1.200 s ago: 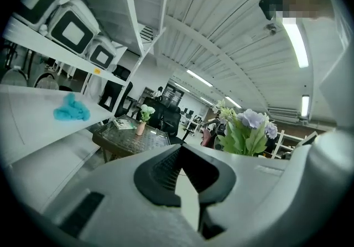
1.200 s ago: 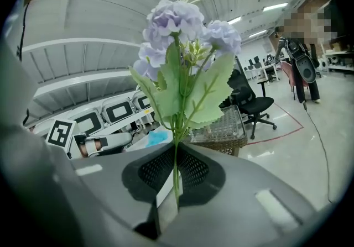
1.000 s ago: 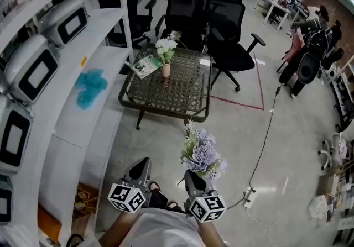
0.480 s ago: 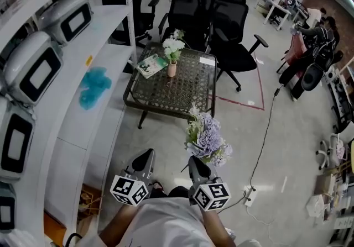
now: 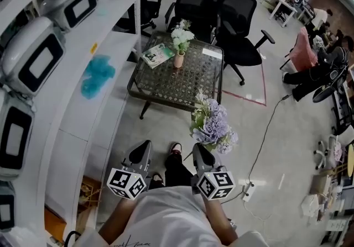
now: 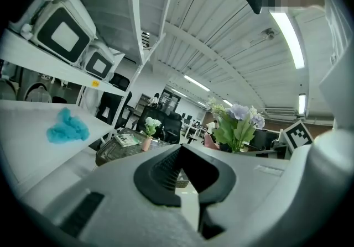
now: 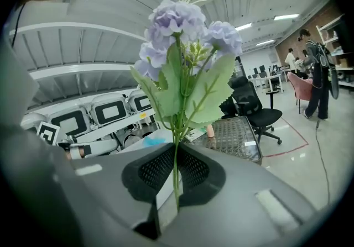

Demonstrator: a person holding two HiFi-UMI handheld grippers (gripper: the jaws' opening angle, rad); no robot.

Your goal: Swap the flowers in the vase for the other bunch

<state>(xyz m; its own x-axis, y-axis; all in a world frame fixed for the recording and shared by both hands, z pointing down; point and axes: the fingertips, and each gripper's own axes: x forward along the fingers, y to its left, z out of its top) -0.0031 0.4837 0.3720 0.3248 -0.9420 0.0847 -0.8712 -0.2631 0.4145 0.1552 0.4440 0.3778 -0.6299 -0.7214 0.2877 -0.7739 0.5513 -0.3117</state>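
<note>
The purple bunch [image 5: 212, 127] stands upright in the right gripper [image 5: 202, 154], whose jaws are closed on its thin green stem [image 7: 175, 168] - so we judge the step in hand to be the carry toward the table, with the swap itself not yet begun; the vase [image 5: 178, 60] stands well apart from us on the low wicker table [image 5: 171, 103], with the white flowers [image 5: 181, 36] in it and a magazine [image 5: 156, 55] just beside it; the left gripper [image 5: 141, 154] hangs level beside the right one, its jaws together on nothing. The next move, as we judge it, calls for reaching the table, then parting the left jaws to draw the white bunch out while the right keeps the purple one clear - only then can the new stem go in. Some things we cannot make out: the vase is too small to show how its stems sit; the lower end of the purple stem is lost between the jaws; our own torso cuts off both hands, and the black chairs [image 5: 238, 30] hide the table's far edge.
</note>
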